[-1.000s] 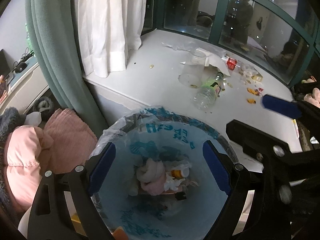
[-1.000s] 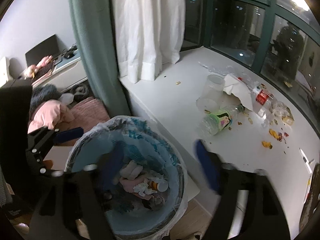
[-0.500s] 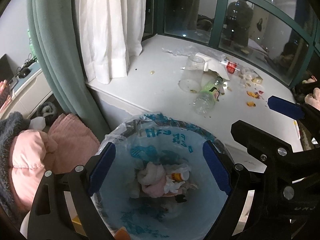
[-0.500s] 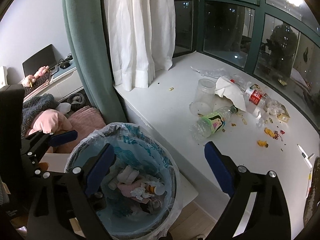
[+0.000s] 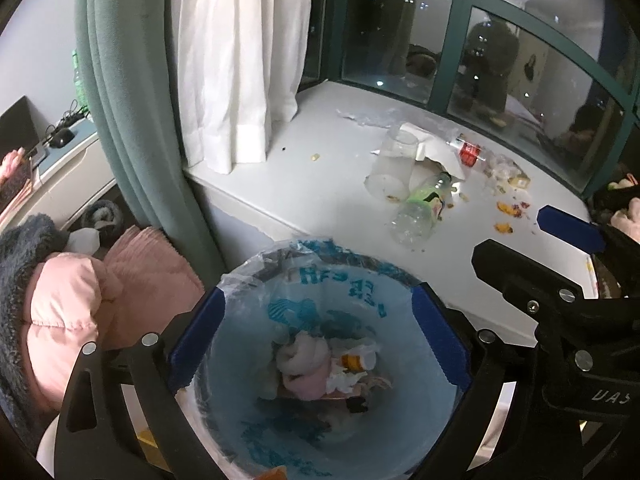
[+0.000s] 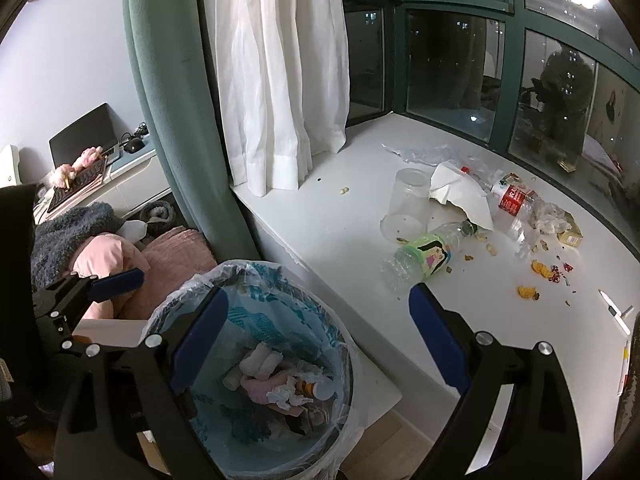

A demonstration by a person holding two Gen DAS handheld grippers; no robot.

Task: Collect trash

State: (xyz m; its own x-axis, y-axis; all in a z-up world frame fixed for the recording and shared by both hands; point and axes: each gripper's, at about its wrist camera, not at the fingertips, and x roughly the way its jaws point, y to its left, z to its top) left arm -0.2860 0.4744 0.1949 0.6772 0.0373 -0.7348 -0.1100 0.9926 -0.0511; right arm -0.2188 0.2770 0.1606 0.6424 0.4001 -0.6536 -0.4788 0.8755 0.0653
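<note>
A trash bin (image 5: 320,264) lined with a blue-printed bag stands below the white window ledge (image 5: 320,184); it also shows in the right wrist view (image 6: 256,276). It holds tissues and a small orange bottle (image 5: 354,360). My left gripper (image 5: 316,340) is open and empty above the bin. My right gripper (image 6: 316,336) is open and empty over the bin's right edge. On the ledge lie a green-labelled plastic bottle (image 6: 424,258), a clear cup (image 6: 406,204), white paper (image 6: 460,192), a red-labelled bottle (image 6: 510,196) and orange scraps (image 6: 538,270).
A green curtain (image 6: 172,100) and a white curtain (image 6: 280,72) hang left of the ledge. Pink cushions (image 5: 100,300) and a grey fluffy throw (image 6: 68,232) lie left of the bin. A desk with a laptop (image 6: 86,136) stands at far left. Dark windows (image 6: 448,64) back the ledge.
Both grippers have risen and drawn back from the bin, so it looks smaller and lower. The right gripper has swung toward the ledge. Both stay open.
</note>
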